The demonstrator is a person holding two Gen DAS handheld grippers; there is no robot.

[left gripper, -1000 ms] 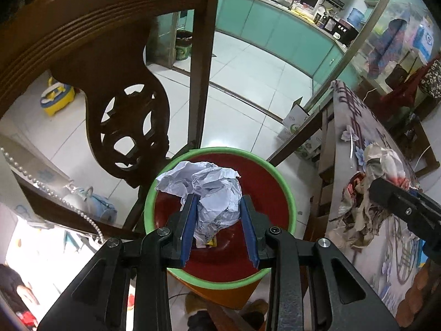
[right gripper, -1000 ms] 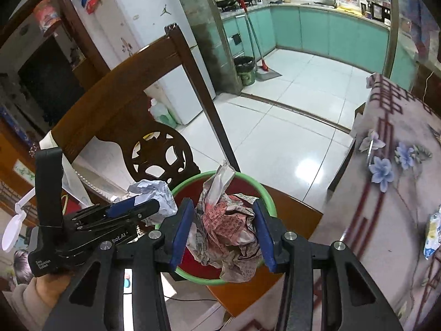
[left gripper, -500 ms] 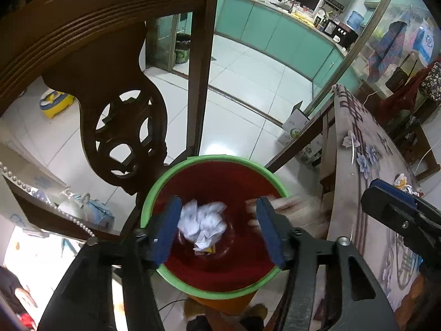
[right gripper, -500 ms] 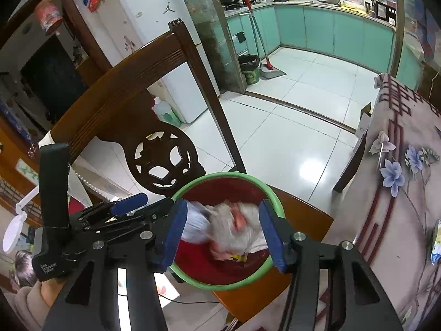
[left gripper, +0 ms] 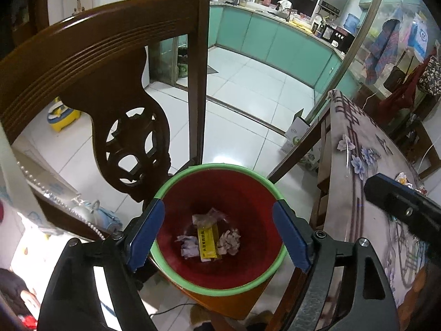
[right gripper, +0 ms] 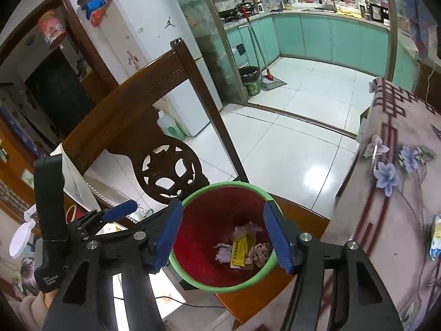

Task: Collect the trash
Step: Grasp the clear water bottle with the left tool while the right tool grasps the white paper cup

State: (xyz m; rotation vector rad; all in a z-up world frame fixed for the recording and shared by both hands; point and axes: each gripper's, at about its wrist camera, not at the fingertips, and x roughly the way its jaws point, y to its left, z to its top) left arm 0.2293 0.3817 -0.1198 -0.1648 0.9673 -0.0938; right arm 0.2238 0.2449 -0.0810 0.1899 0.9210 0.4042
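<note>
Nearest the lens, the left hand-held gripper (left gripper: 217, 237) is seen spread wide with nothing caught between its blue pads (left gripper: 144, 237); its jaws have just been opening. Same story for the right hand-held gripper (right gripper: 222, 235): blue pads (right gripper: 277, 238) set apart at a medium gap, jaws just been opening too, and no trash is being squeezed.

Both are hung right over the red bin (left gripper: 193, 212) with the green rim, which is parked on a wooden chair seat (right gripper: 299, 220). The trash is all found at the bottom of that bin: a crumpled white paper wad (left gripper: 188, 247) on the left, a flat yellow wrapper (left gripper: 208, 244) lying in the middle, a greyish crumpled wad (left gripper: 230, 241) just beside it on the right, and a pinkish scrap (left gripper: 210, 216) behind the wrapper. The pieces are bunched together, touching or nearly so.

Behind the bin, the carved dark chair back (left gripper: 129, 127) is stood upright. Off to the right, the surface (right gripper: 397, 220) is covered by a floral cloth, and one small packet (right gripper: 435, 238) is left lying near its edge. Part of the right hand-held gripper's body is caught over that surface in the left view.

Farther back, white floor tiles (right gripper: 289, 143) and teal kitchen cabinets (right gripper: 330, 35) are visible.
</note>
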